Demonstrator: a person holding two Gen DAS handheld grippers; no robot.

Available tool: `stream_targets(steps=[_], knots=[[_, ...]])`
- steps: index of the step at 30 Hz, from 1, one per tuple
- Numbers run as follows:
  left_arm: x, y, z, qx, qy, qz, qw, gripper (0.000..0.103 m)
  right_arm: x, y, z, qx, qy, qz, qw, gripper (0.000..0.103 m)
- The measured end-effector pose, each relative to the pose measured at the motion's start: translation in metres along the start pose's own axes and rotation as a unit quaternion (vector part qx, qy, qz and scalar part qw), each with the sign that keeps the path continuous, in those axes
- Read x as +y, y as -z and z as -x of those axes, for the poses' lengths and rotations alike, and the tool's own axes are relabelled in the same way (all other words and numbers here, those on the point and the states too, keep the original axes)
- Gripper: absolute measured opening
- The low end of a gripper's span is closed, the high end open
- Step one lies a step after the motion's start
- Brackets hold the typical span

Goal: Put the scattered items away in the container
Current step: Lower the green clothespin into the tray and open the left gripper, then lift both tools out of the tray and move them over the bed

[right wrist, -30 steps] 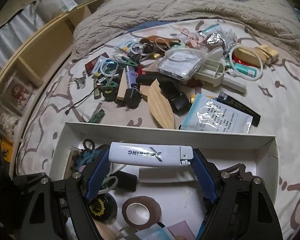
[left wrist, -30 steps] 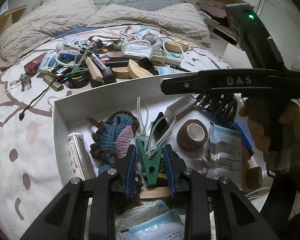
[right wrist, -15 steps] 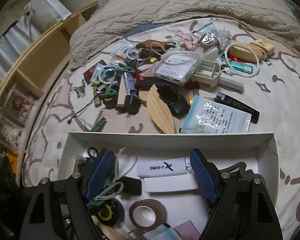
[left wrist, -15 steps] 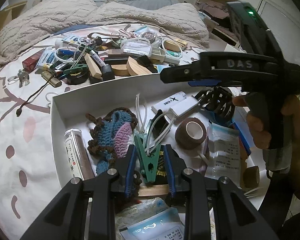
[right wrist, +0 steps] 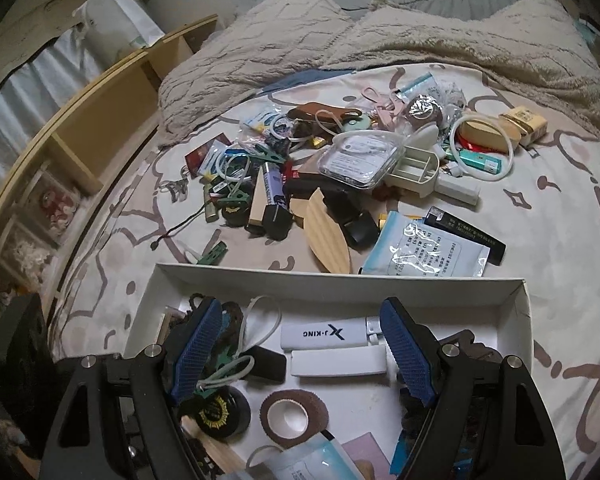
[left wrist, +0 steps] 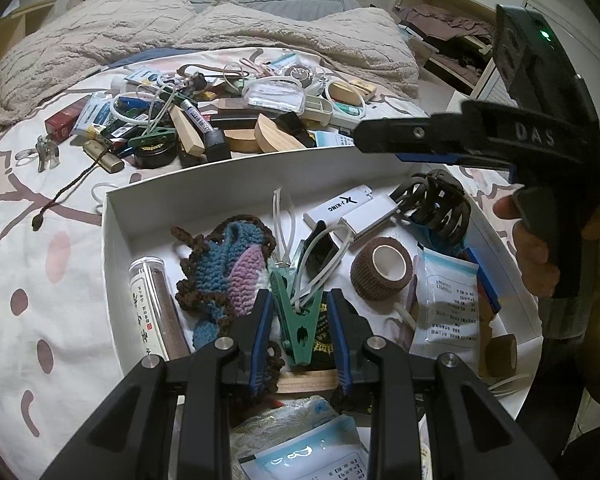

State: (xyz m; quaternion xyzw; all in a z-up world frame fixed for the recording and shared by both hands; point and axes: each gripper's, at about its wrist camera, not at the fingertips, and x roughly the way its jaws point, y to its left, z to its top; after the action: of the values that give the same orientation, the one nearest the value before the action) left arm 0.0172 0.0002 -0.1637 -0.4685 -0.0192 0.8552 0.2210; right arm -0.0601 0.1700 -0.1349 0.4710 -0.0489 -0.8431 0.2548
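The right gripper point(right wrist: 300, 354) hangs wide open and empty above the lighter point(right wrist: 328, 333) in the box point(right wrist: 340, 282). The left gripper point(left wrist: 300, 330) stands part open and empty over the green clip point(left wrist: 296, 320). Only the right view shows the shelf point(right wrist: 100, 120).

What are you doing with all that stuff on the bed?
A person is tidying bits and bobs into a white box with a grabbing tool in each hand. The right tool hangs open over a white lighter lying in the box. The left tool hovers around a green clip, also in the box. A big pile waits on the bed.
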Motion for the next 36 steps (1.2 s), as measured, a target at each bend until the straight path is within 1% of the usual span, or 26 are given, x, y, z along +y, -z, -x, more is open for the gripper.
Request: stream_targets(steps=[8, 19, 20, 21, 22, 23, 26, 27, 28, 29, 30, 31, 34, 35, 36], knots=[[0.000, 0.000, 0.001, -0.002, -0.004, -0.002, 1.0000, 0.028, -0.001, 0.011, 0.015, -0.023, 0.005, 0.014, 1.000, 0.081], [-0.001, -0.003, 0.007, -0.019, -0.018, -0.008, 0.9996, 0.028, -0.012, 0.030, 0.037, -0.049, 0.039, 0.022, 0.998, 0.081], [-0.002, -0.003, 0.007, -0.020, -0.019, -0.009, 0.9996, 0.032, -0.014, 0.032, 0.038, -0.051, 0.040, 0.021, 0.998, 0.081], [-0.002, -0.003, 0.008, -0.023, -0.021, -0.010, 0.9995, 0.042, -0.015, 0.034, 0.040, -0.052, 0.041, 0.019, 0.998, 0.081], [-0.002, -0.003, 0.009, -0.026, -0.022, -0.010, 0.9994, 0.047, -0.016, 0.035, 0.041, -0.054, 0.042, 0.018, 0.997, 0.081], [-0.003, -0.003, 0.011, -0.030, -0.022, -0.010, 0.9993, 0.050, -0.017, 0.037, 0.042, -0.056, 0.044, 0.018, 0.997, 0.081], [-0.003, -0.005, 0.015, -0.042, -0.020, -0.012, 0.9988, 0.052, -0.019, 0.041, 0.046, -0.061, 0.054, 0.021, 0.996, 0.081], [-0.003, -0.006, 0.017, -0.047, -0.022, -0.012, 0.9986, 0.059, -0.019, 0.042, 0.046, -0.062, 0.057, 0.022, 0.996, 0.081], [-0.002, -0.006, 0.019, -0.051, -0.024, -0.010, 0.9983, 0.063, -0.019, 0.043, 0.047, -0.063, 0.059, 0.024, 0.996, 0.082], [-0.002, -0.007, 0.020, -0.057, -0.025, -0.007, 0.9980, 0.070, -0.019, 0.044, 0.048, -0.065, 0.061, 0.026, 0.996, 0.084], [0.000, -0.007, 0.022, -0.063, -0.025, -0.002, 0.9977, 0.073, -0.019, 0.045, 0.048, -0.068, 0.067, 0.027, 0.995, 0.090], [0.001, -0.008, 0.024, -0.066, -0.024, 0.001, 0.9975, 0.074, -0.019, 0.046, 0.049, -0.073, 0.073, 0.029, 0.994, 0.095], [0.004, -0.010, 0.027, -0.077, -0.028, 0.010, 0.9966, 0.081, -0.018, 0.048, 0.052, -0.085, 0.089, 0.037, 0.992, 0.096], [0.004, -0.010, 0.027, -0.080, -0.030, 0.012, 0.9963, 0.086, -0.019, 0.048, 0.052, -0.088, 0.091, 0.038, 0.991, 0.099], [0.005, -0.010, 0.028, -0.083, -0.033, 0.014, 0.9959, 0.090, -0.019, 0.048, 0.053, -0.091, 0.093, 0.039, 0.991, 0.103]])
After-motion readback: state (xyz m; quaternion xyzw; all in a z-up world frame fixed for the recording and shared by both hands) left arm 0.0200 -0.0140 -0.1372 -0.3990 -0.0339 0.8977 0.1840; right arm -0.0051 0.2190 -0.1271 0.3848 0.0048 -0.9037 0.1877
